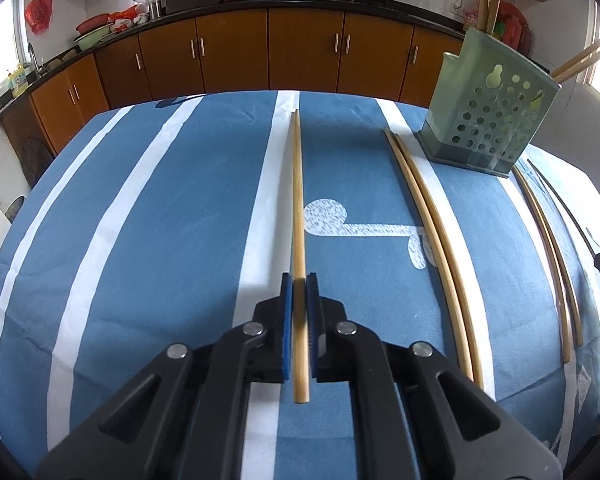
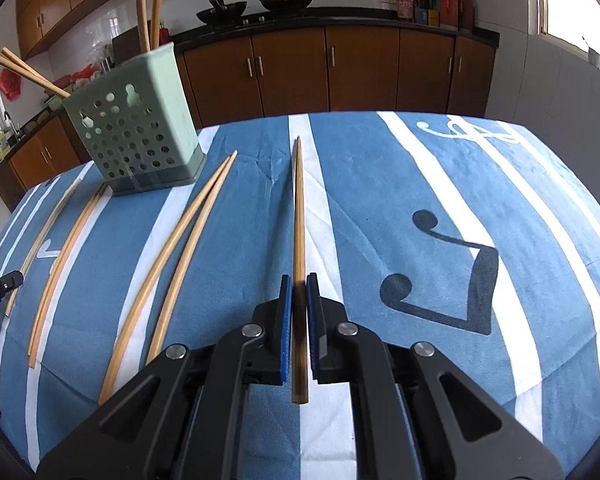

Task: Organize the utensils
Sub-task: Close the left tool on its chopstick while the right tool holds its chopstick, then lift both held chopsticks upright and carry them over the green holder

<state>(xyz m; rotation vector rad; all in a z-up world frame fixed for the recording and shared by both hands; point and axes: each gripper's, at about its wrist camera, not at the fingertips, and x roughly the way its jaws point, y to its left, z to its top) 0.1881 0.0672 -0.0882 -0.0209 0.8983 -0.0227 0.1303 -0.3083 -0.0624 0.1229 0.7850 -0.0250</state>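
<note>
Left gripper (image 1: 299,292) was clamped on a pale chopstick pair (image 1: 298,216), long axis running straight to 12 o'clock over the striped cloth (image 1: 148,220). Green perforated holder (image 1: 488,120) stood at approx 2 o'clock from it. Right gripper (image 2: 299,292) was closed on a darker-ended chopstick pair (image 2: 299,220), also pointing to 12; holder (image 2: 136,128) sat at approx 10 o'clock, looking nearer to this hand (my guess). Loose chopsticks (image 2: 180,264) lay btwn the two grippers. Holder already had several sticks upright.
</note>
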